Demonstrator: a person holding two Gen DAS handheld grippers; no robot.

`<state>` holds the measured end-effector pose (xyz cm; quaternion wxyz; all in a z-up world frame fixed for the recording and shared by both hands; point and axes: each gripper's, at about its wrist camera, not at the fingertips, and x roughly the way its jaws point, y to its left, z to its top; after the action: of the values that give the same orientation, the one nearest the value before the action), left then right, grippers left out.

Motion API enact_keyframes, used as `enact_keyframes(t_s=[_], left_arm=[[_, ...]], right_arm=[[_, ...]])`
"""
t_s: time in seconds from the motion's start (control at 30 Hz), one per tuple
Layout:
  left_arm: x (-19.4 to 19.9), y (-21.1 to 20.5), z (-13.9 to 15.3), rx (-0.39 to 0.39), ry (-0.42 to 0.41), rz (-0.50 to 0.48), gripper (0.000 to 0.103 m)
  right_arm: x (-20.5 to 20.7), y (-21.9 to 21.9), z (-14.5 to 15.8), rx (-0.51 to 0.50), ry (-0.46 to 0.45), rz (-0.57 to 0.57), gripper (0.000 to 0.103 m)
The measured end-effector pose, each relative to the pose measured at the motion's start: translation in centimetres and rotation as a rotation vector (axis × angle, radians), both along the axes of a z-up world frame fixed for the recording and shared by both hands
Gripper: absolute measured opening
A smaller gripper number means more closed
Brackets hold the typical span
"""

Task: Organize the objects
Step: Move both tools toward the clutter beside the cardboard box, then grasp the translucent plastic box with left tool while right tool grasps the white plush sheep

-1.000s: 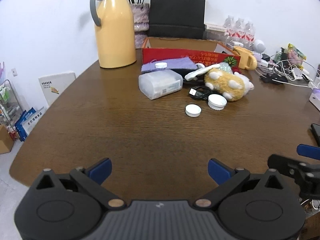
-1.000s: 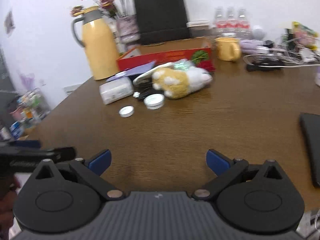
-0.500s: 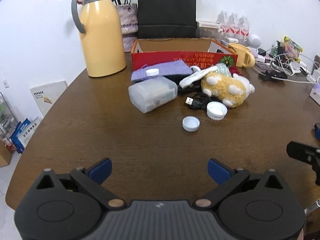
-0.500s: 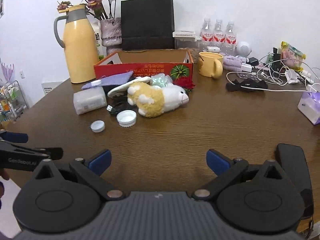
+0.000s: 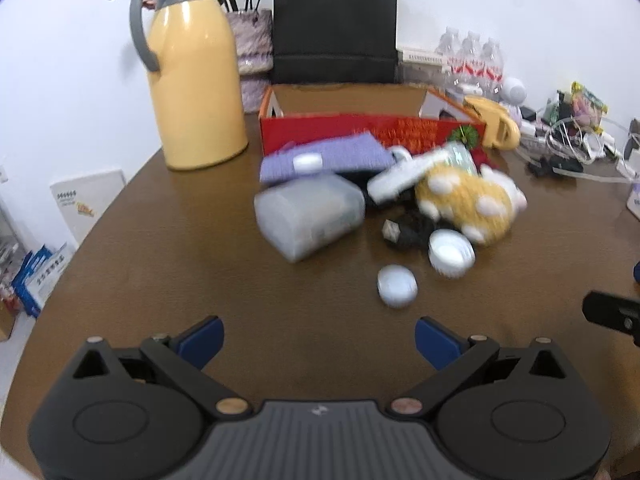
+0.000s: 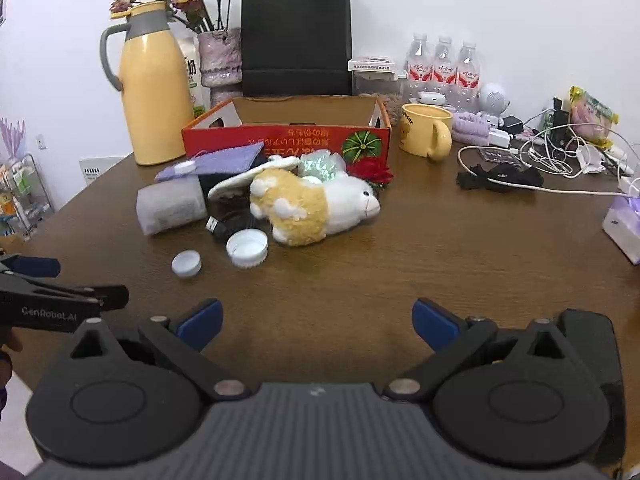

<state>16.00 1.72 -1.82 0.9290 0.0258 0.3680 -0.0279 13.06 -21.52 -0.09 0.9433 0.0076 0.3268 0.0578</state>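
A pile of loose things lies in front of an open red cardboard box [image 6: 286,136]: a yellow-and-white plush toy [image 6: 312,208], a frosted plastic case [image 6: 170,206], a purple cloth [image 6: 220,162], a black USB cable [image 6: 224,226], a large white cap [image 6: 247,247] and a small white cap [image 6: 186,263]. The box [image 5: 360,128], case [image 5: 310,214], plush [image 5: 468,200] and small cap [image 5: 397,285] also show in the left wrist view. My left gripper [image 5: 318,340] is open and empty, short of the small cap. My right gripper [image 6: 316,318] is open and empty, short of the caps.
A yellow thermos jug [image 6: 154,88], a vase of dried flowers [image 6: 218,60] and a black paper bag [image 6: 296,40] stand behind the box. A yellow mug [image 6: 426,132], water bottles [image 6: 442,70], tangled cables [image 6: 560,156] and a tissue pack [image 6: 626,226] crowd the right side.
Both grippers have moved forward toward the pile, so the objects look larger. The right view has swung to face the box squarely. Both grippers stay open.
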Motion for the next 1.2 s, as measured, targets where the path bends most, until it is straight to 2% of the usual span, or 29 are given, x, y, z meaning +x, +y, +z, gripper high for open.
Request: enact_keyframes(t_s=[0.13,0.2,0.3,0.37,0.5,0.67,0.7,0.73,0.8,0.83,0.87,0.9,0.97,1.0,1.07,1.1,1.13,1.17,1.2], left_arm=[[4.4,1.0,0.8,-0.003,-0.037,-0.041,0.102],[6.9,1.5,0.7,-0.003,-0.086,-0.100,0.102],[10.0,2.0,0.0,0.006,-0.168,-0.199,0.103],[12.0,2.2,-0.6,0.013,-0.128,-0.223,0.103],[13.7,2.2,-2.4,-0.017,-0.034,-0.242,0.101],[11.6,1.2,-3.0,-0.045,0.005,-0.256,0.098],[11.1,1.1,-2.9,-0.058,0.018,-0.260,0.098],[10.6,0.9,-2.7,-0.066,0.034,-0.270,0.098],[9.8,0.5,-2.5,-0.075,0.032,-0.293,0.099],[9.6,0.3,-2.4,-0.066,0.031,-0.297,0.099],[9.6,0.0,-2.4,-0.051,0.026,-0.296,0.099],[9.7,-0.2,-2.4,-0.035,0.013,-0.291,0.099],[10.6,-0.5,-2.6,-0.002,0.007,-0.267,0.099],[11.1,-0.7,-2.7,0.022,0.005,-0.242,0.098],[12.1,-0.8,-3.0,0.051,-0.008,-0.204,0.090],[12.6,-0.7,-3.2,0.047,0.006,-0.203,0.085],[12.8,-0.6,-3.4,0.027,0.032,-0.215,0.064],[12.9,-0.6,-3.7,0.004,0.072,-0.228,0.065],[12.7,-0.6,-3.6,0.001,0.069,-0.219,0.065]], right_arm=[[3.2,-0.8,0.4,0.025,-0.039,-0.008,0.095],[5.8,-1.3,-0.1,0.040,-0.040,-0.043,0.086],[9.8,-2.9,-1.3,0.156,0.001,-0.122,0.080],[11.8,-3.6,-2.0,0.223,0.021,-0.162,0.079],[15.2,-3.3,-3.2,0.257,0.045,-0.199,0.082],[17.2,-3.4,-4.3,0.272,0.078,-0.223,0.080],[17.2,-3.6,-4.3,0.256,0.083,-0.225,0.077],[17.0,-3.6,-4.0,0.191,0.068,-0.235,0.077],[16.1,-2.6,-2.7,-0.025,-0.001,-0.266,0.085],[15.6,-2.4,-2.3,-0.087,-0.028,-0.273,0.086],[15.3,-2.5,-1.8,-0.088,-0.039,-0.269,0.088],[15.1,-2.9,-1.5,-0.041,-0.033,-0.256,0.089],[14.9,-3.4,-1.8,0.035,0.005,-0.243,0.090],[14.7,-3.3,-2.1,0.033,0.017,-0.250,0.090],[14.1,-3.3,-2.8,0.030,0.010,-0.274,0.093],[14.0,-3.7,-3.2,0.065,0.011,-0.284,0.095],[14.3,-4.2,-3.5,0.104,0.017,-0.293,0.095],[15.0,-5.0,-4.2,0.139,0.037,-0.310,0.095],[15.4,-5.5,-4.7,0.166,0.063,-0.326,0.094]])
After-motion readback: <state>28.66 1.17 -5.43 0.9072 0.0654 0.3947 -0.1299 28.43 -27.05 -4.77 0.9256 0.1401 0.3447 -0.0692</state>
